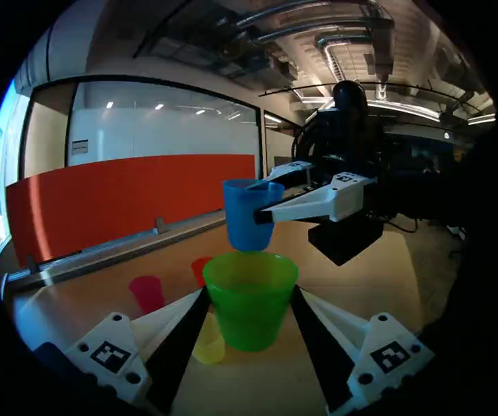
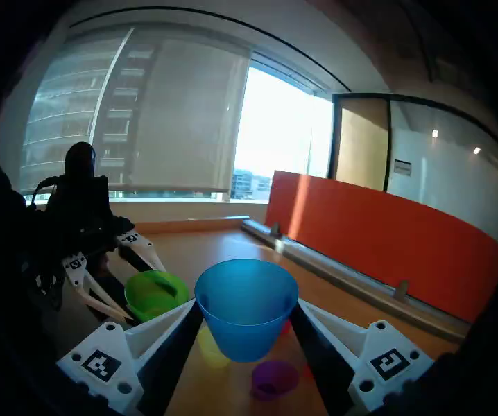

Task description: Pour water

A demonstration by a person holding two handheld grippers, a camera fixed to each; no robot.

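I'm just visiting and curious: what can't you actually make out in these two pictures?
Left gripper view: inside of the green cup, hidden by its own wall; water cannot be told.
Left gripper view: the red cup, mostly behind the green cup.
Right gripper view: the yellow cup, largely behind the blue cup.
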